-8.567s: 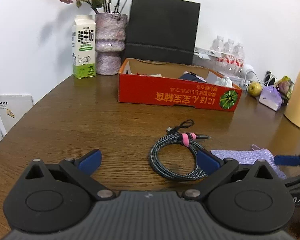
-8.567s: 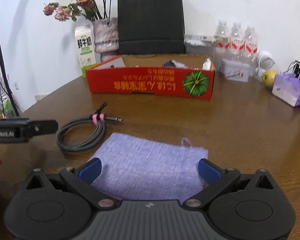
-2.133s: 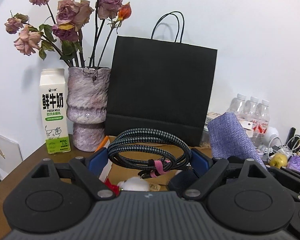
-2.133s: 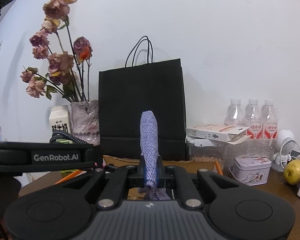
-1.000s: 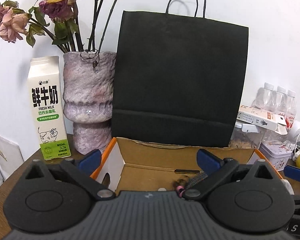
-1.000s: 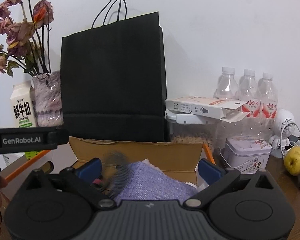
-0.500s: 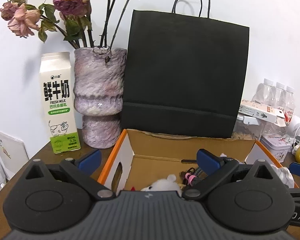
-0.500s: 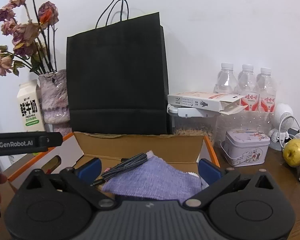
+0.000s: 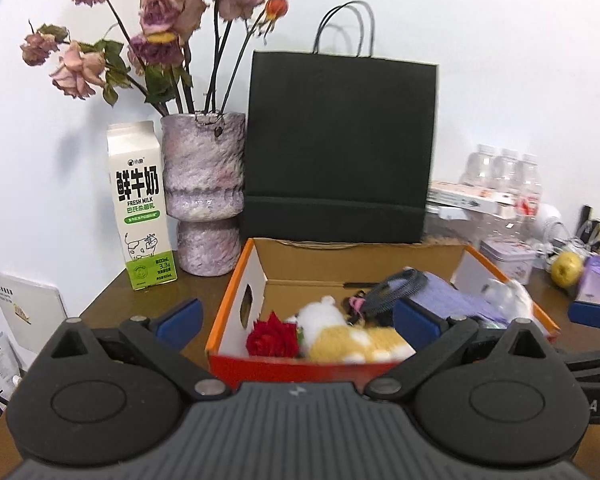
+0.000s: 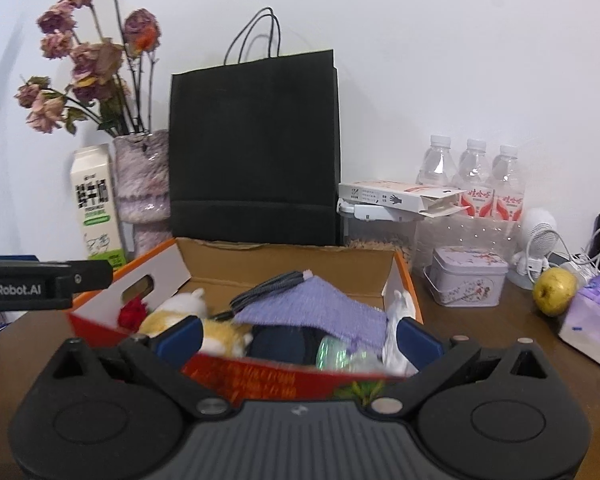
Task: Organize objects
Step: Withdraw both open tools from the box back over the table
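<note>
Cable (image 9: pixel 396 286) and purple cloth (image 10: pixel 316 312) both sit inside the red cardboard box (image 9: pixel 236 304) on the desk (image 10: pixel 500 328); the braided cable coil lies toward the box's back, with one end poking out from under the cloth's far edge in the right wrist view. Cloth is draped tent-like over the box's right half, one corner raised. Also in the box: a red rose (image 9: pixel 272 338) in the front left corner, a white-and-orange plush (image 9: pixel 340 332) just beside it, a white plush (image 10: pixel 398 320) against the right wall, and something dark blue plus a greenish shiny item under the cloth (too blurred to identify). Left tongs (image 9: pixel 296 320) are spread wide with nothing between the blue pads, held in front of the box's near wall. Right tongs (image 10: pixel 298 338) likewise gape empty, also in front of the box. Behind the box: black paper bag (image 9: pixel 340 148) touching or nearly touching its rear wall, purple vase (image 9: pixel 204 192) with dried roses to the left of the bag, milk carton (image 9: pixel 140 204) left of the vase. To the right of the box: a lilac tin (image 10: pixel 466 280), three water bottles (image 10: pixel 472 176), and a yellow-green apple (image 10: pixel 554 292).
</note>
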Available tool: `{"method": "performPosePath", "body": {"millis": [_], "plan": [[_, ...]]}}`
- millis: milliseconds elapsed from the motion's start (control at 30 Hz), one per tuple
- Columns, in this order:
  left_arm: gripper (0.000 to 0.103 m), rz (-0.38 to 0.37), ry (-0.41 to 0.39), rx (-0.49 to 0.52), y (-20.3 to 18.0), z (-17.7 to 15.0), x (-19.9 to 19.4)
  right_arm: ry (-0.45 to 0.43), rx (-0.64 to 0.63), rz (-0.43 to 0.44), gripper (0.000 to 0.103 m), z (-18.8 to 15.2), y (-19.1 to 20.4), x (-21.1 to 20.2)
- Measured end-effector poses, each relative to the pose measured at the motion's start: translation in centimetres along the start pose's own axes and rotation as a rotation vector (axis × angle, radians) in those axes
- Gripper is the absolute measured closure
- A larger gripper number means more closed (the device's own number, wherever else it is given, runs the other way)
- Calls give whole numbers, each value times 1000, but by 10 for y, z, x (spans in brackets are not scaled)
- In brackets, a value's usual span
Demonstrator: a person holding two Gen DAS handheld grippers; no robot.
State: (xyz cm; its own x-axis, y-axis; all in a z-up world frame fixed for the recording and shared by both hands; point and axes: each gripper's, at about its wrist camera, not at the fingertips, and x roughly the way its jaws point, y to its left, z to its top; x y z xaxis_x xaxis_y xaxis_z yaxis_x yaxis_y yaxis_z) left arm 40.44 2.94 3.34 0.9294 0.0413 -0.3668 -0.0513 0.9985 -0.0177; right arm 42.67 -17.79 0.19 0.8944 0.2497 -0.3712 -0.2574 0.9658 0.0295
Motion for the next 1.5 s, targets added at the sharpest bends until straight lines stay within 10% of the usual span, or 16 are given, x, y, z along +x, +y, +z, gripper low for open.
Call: {"method": "performPosePath", "body": {"millis": [733,1500], "plan": [[0,-10,82,-9,-1,-64,-185,69,88,29,0,-59,26,-184],[0,9,94,5,-4,-90,-234,75,62,40,0,-85,41,-233]]}}
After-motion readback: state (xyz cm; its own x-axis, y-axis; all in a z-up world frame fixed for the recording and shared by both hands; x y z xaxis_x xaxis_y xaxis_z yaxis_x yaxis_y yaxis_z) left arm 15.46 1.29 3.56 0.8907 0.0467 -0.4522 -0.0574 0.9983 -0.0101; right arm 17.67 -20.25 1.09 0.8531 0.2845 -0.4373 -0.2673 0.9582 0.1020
